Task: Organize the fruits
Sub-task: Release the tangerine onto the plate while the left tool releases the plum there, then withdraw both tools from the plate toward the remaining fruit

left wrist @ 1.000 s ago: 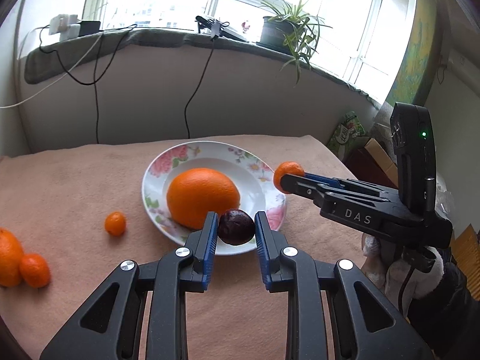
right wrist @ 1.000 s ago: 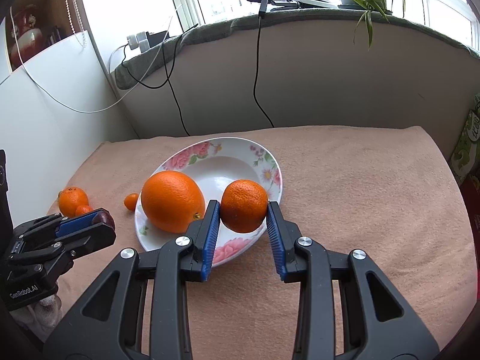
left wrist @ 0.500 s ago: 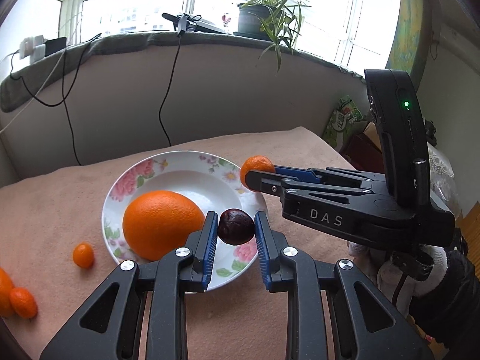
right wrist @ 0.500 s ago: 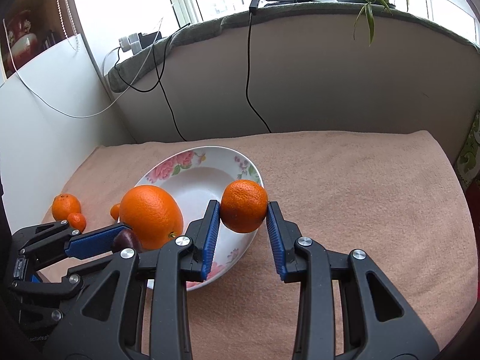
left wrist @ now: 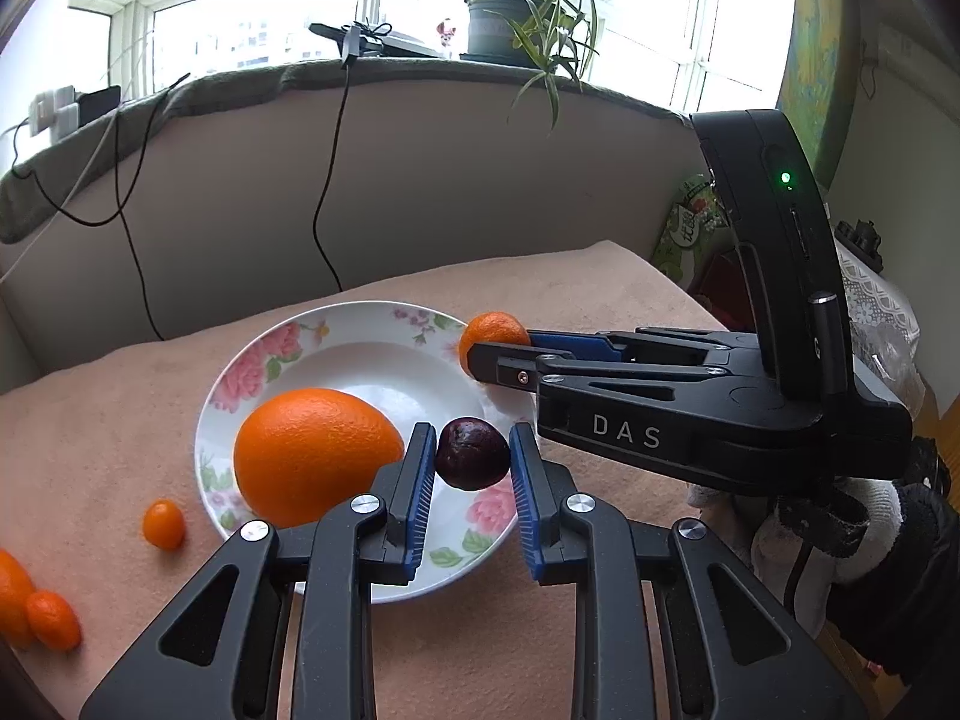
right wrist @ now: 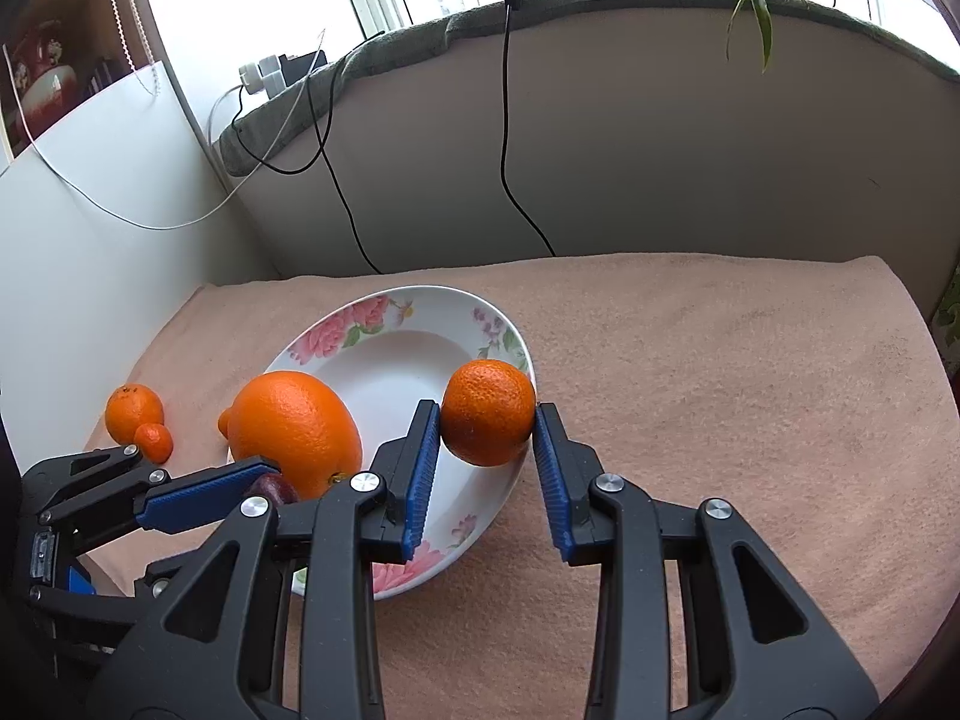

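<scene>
my left gripper is clamped on a small dark purple round fruit, its blue ribbed pads pressing both sides, and i hold it above the near right part of the white floral-rimmed ceramic plate. my right gripper is closed on a small orange mandarin, squeezed between its blue pads, hanging over the plate's right rim. in the left wrist view the right gripper reaches in from the right, black with white lettering on its side and a green light on its upright housing, the mandarin at its tip just past the plate's far right edge.

a large glossy orange lies in the plate on its left half. on the peach-coloured fleece blanket left of the plate a tiny oval kumquat sits alone, and further left another mandarin touches a second small kumquat. whether the dark fruit touches the large orange i can't quite tell from either view; it looks just beside it.

behind, black cables hang down a grey padded ledge below the window, with a potted spider plant on the sill.
</scene>
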A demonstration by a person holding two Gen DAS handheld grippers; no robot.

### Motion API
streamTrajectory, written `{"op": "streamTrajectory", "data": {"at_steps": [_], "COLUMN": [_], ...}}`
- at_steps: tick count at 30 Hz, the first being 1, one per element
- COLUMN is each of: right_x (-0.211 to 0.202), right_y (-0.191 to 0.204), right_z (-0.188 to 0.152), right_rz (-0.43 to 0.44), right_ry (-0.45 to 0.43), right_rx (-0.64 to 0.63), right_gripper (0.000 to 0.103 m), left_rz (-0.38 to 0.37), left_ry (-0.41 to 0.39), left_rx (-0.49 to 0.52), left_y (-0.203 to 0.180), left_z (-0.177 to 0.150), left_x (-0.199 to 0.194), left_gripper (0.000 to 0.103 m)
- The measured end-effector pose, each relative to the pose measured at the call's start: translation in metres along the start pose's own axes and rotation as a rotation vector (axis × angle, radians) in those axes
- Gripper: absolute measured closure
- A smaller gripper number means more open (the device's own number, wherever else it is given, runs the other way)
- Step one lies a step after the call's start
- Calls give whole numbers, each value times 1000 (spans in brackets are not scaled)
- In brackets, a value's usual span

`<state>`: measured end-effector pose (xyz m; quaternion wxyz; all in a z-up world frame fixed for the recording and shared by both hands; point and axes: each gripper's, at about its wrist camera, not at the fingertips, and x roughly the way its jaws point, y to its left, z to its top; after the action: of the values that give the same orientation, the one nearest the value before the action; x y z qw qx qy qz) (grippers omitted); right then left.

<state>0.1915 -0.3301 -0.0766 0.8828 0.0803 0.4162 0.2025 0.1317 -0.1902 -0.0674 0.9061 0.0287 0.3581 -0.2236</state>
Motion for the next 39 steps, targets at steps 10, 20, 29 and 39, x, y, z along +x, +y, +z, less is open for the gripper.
{"op": "streamTrajectory", "data": {"at_steps": [10,20,29,39], "right_x": [-2,-11,-23,-36], "right_y": [-4,-1,-1,15], "right_z": [2,5,6,7], "right_rz": [18,15,32,32], "right_ry": [3,-33,-67,-90], "right_rx": [29,32,65,40], "right_gripper": [69,38,13,12], "left_rz": [7,10,41,57], "left_ry": [7,-1,-27,-33], "left_rx": [-10,-24,-32,-57], "left_y": [3,7,9,14], "left_z": [-1,-2,-2,-7], "left_x": [1,-6,-19,-31], "left_gripper": [71,59,23,23]}}
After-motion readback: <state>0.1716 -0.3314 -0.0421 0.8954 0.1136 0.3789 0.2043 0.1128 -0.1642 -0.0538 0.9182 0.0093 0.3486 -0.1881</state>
